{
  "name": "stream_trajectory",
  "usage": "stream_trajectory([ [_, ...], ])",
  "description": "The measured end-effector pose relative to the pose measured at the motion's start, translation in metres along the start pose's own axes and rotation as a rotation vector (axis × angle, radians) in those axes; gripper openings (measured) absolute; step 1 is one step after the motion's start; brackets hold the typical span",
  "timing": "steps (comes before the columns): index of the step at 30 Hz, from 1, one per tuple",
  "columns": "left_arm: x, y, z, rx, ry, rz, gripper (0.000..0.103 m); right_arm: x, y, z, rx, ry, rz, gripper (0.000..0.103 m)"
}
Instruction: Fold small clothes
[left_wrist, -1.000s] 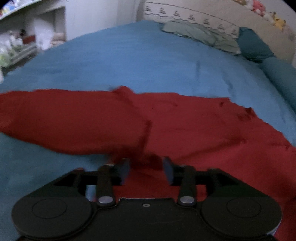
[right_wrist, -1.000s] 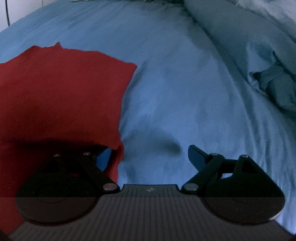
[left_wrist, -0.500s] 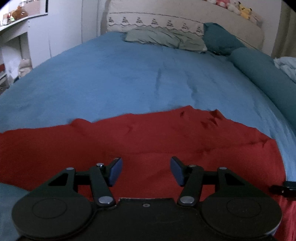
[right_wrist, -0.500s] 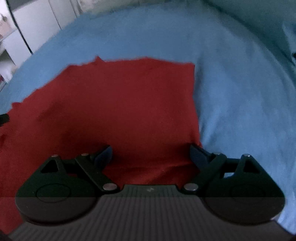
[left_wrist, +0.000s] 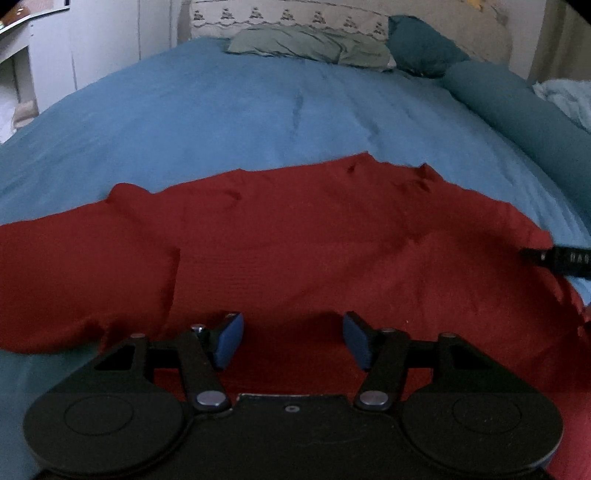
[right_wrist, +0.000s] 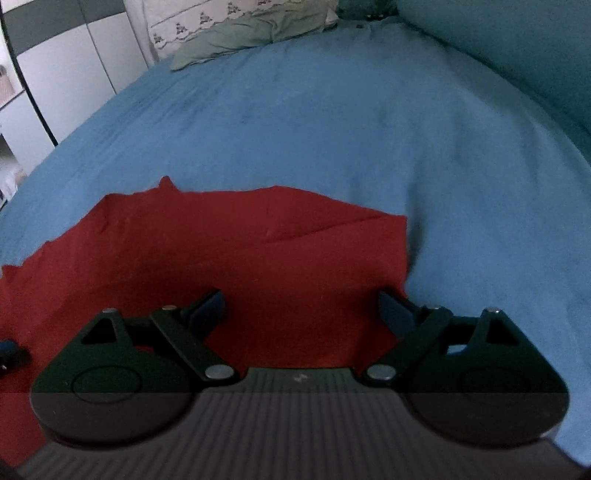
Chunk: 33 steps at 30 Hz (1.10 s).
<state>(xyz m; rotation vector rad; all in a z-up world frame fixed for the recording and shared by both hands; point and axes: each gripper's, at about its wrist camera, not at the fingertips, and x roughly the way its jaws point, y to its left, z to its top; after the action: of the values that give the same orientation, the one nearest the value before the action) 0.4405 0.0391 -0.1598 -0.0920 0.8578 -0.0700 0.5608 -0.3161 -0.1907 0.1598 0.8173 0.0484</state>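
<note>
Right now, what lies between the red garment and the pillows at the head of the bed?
Only bare blue bedspread, seen in both wrist views, between red garment and pillows.

A bed in a blue cover (left_wrist: 258, 110) carries a red garment (left_wrist: 295, 240) near, with pillows (left_wrist: 306, 48) and a bolster (left_wrist: 517, 110) far.

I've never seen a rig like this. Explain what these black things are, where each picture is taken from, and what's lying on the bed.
There is no robot arm here: a person holds a two-finger gripper in each hand, and each has a fisheye camera looking forward along its fingers. One picture comes from the left gripper, the other from the right gripper. Both stand open and hold nothing. Under them a red garment lies spread on a blue bedspread, with pillows at the far end. In the left view, the right gripper's tip shows at the garment's right edge.
</note>
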Motion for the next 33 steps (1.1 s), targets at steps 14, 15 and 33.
stream_trajectory([
  [14,-0.014,0.012,-0.002,0.016,0.024,0.020,0.067,0.042,0.028,0.032,-0.111,0.014,-0.082,0.103],
  [15,-0.018,0.014,0.001,0.005,0.023,0.015,0.067,0.036,0.032,0.035,-0.120,0.016,-0.081,0.103],
  [33,-0.149,0.234,0.002,-0.442,-0.077,0.335,0.102,-0.100,0.206,0.013,-0.162,0.124,0.149,0.103],
])
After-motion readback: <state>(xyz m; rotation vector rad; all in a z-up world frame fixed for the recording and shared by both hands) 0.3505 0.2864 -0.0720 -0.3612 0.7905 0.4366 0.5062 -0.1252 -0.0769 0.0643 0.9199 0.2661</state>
